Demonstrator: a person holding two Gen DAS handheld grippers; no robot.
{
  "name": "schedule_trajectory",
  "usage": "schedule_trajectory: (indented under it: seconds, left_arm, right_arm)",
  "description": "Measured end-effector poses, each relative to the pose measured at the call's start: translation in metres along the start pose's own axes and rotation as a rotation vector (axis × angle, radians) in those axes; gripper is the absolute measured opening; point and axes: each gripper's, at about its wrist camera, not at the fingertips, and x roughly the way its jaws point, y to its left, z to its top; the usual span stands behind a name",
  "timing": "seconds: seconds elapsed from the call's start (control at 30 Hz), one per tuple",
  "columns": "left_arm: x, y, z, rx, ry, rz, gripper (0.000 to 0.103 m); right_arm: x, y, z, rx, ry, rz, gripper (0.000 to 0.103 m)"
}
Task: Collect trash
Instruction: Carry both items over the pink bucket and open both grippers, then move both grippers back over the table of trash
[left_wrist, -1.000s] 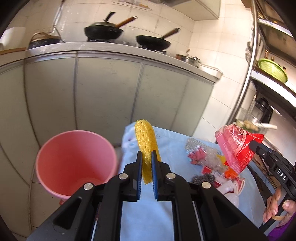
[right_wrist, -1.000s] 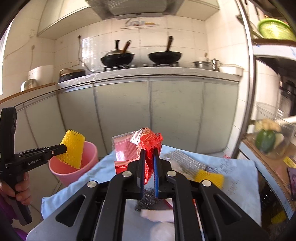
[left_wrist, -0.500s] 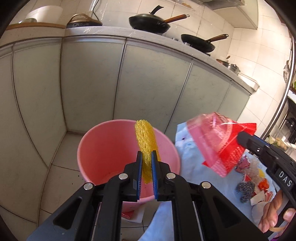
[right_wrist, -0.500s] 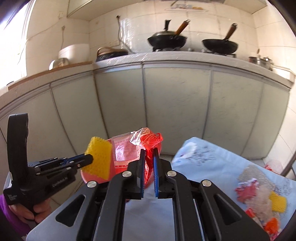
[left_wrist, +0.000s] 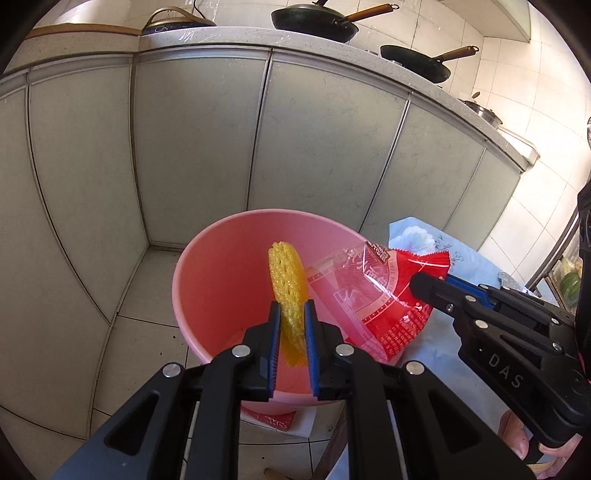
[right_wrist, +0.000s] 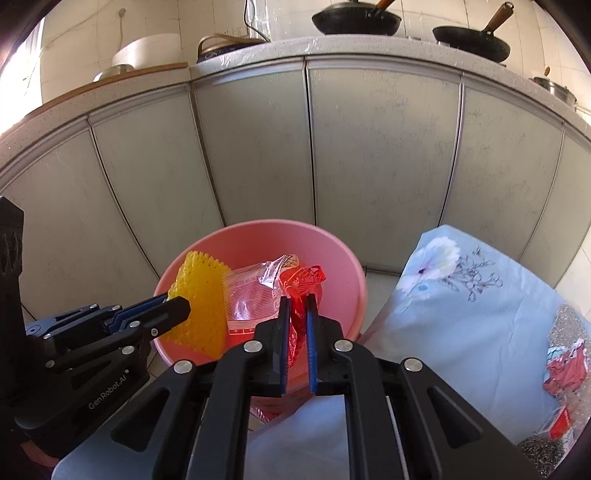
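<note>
A pink bin (left_wrist: 221, 280) stands on the tiled floor beside the table; it also shows in the right wrist view (right_wrist: 332, 251). My left gripper (left_wrist: 291, 314) is shut on a yellow foam net (left_wrist: 286, 284) and holds it over the bin's mouth; the net also shows in the right wrist view (right_wrist: 201, 291). My right gripper (right_wrist: 297, 310) is shut on a red and clear plastic wrapper (right_wrist: 258, 295), also over the bin. In the left wrist view the wrapper (left_wrist: 373, 295) hangs just right of the net, held by the right gripper (left_wrist: 417, 286).
A table with a light blue flowered cloth (right_wrist: 461, 295) lies to the right, with several scraps of trash (right_wrist: 565, 369) and a steel scourer (right_wrist: 543, 450). Grey cabinet doors (left_wrist: 314, 147) stand behind the bin. Woks (left_wrist: 314, 22) sit on the counter. A red packet (left_wrist: 273, 419) lies under the bin.
Both grippers have swung left and tilted down from the table to the bin. The net and the wrapper now hang inside the bin's rim, close together.
</note>
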Motion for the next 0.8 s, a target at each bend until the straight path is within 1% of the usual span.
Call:
schedule_trajectory:
  seconds: [0.03,0.07,0.1,0.13,0.17,0.43,0.63,0.8]
  left_arm:
    - [0.001,0.0,0.0,-0.003,0.003,0.005,0.018]
    - [0.002,0.001,-0.001,-0.01,0.006,0.006,0.023]
    - [0.001,0.001,-0.002,-0.016,0.008,0.006,0.027]
    - [0.002,0.001,-0.002,-0.022,0.009,0.007,0.029]
    - [0.001,0.001,-0.003,-0.025,0.009,0.007,0.029]
    - [-0.01,-0.003,-0.002,-0.027,-0.004,-0.006,0.03]
    - [-0.026,-0.016,0.0,-0.025,-0.025,-0.059,0.03]
    - [-0.04,-0.035,0.002,0.006,-0.043,-0.102,0.03]
  right_arm:
    - [0.003,-0.001,-0.001,0.005,0.016,0.006,0.015]
    - [0.004,-0.001,-0.002,0.009,0.025,0.014,0.022]
    - [0.005,-0.002,-0.003,0.014,0.03,0.019,0.026]
    - [0.004,-0.003,-0.003,0.017,0.026,0.018,0.033]
    - [0.003,-0.002,-0.003,0.017,0.021,0.019,0.037]
    - [-0.017,0.002,-0.006,-0.007,-0.023,0.013,0.037]
    - [-0.048,0.0,-0.01,-0.019,-0.082,0.003,0.037]
    - [-0.075,-0.007,-0.016,-0.008,-0.121,-0.013,0.037]
